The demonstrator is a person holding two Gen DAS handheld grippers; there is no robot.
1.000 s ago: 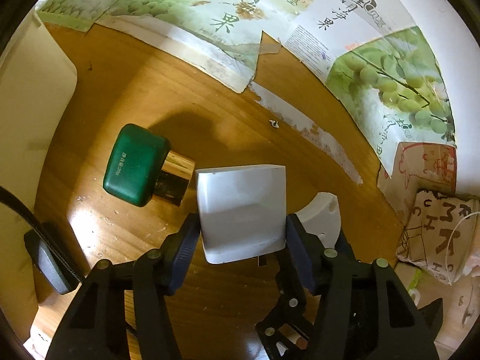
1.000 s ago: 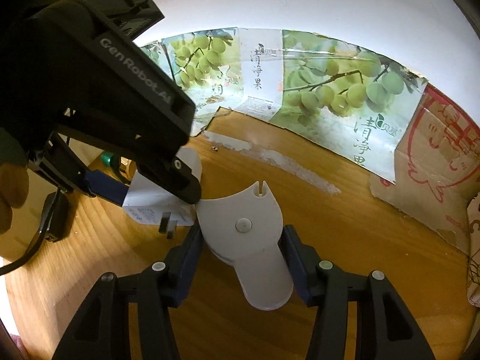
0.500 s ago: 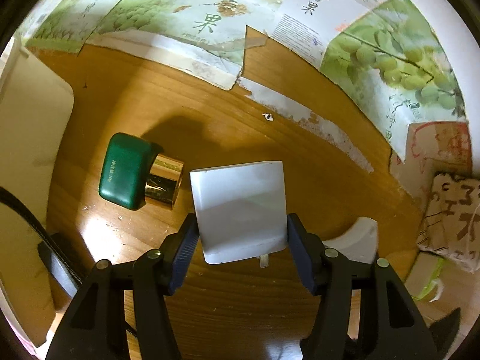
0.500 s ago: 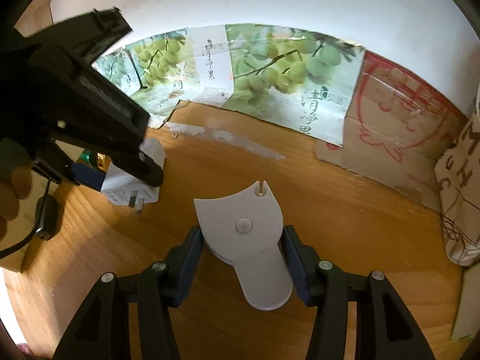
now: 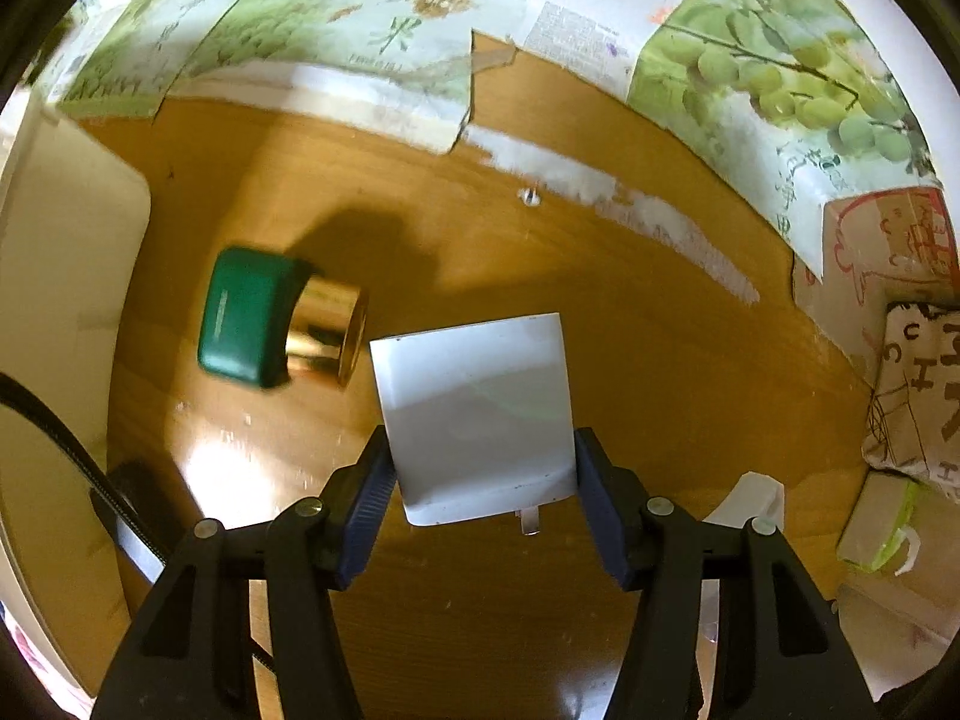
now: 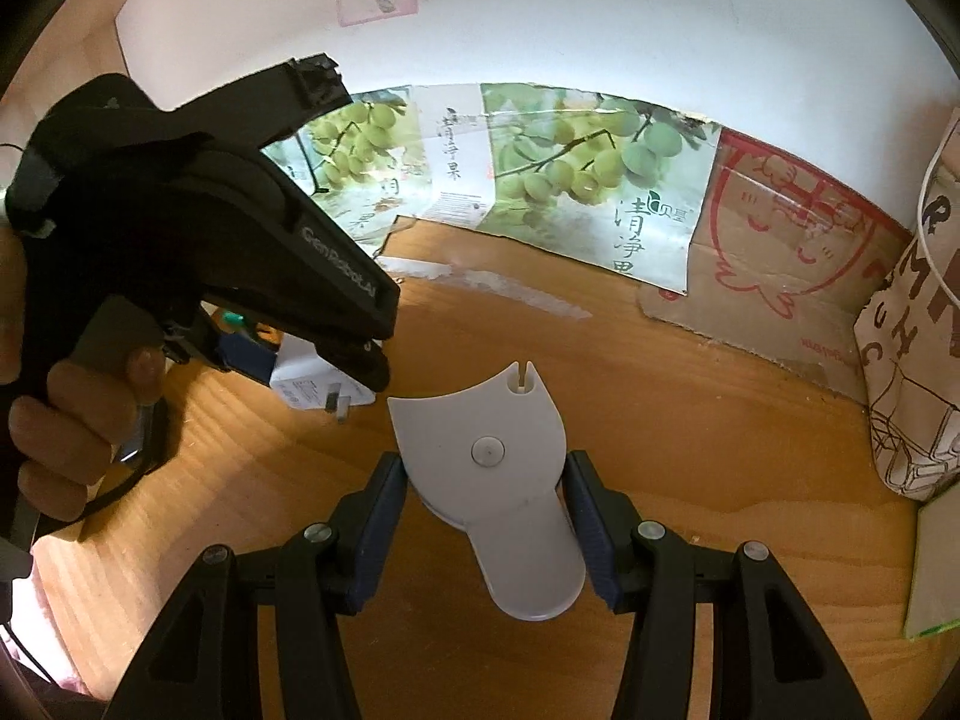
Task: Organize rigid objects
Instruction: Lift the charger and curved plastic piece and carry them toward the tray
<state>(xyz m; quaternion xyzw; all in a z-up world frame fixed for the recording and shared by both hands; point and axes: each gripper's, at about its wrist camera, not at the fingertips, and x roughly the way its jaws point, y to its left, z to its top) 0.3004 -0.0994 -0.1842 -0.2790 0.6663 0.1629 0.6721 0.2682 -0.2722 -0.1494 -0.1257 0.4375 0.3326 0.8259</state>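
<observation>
While the left claw (image 5: pixel 483 483) clamps a white plug-in charger (image 5: pixel 477 414), it hangs above the tabletop (image 5: pixel 600 324). The right claw (image 6: pixel 486 516) is clamped on a white plastic bracket (image 6: pixel 489 468).

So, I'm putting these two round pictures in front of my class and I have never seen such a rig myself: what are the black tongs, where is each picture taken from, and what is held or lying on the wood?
There is no robot here. A person holds a black two-finger gripper in each hand, and each gripper carries a wide-angle camera that looks along its fingers, hence the round, bent pictures.

The left wrist picture looks down on a wooden table. The left gripper clamps a white plug adapter between its blue pads; a metal prong shows at the adapter's lower edge. On the wood to its left lies a green and gold bottle on its side.

The right wrist picture shows the right gripper clamping a flat white plastic piece with a notch at its top. At the left of that picture you see the other gripper and the person's hand around its handle. Printed fruit cartons line the wall.
</observation>
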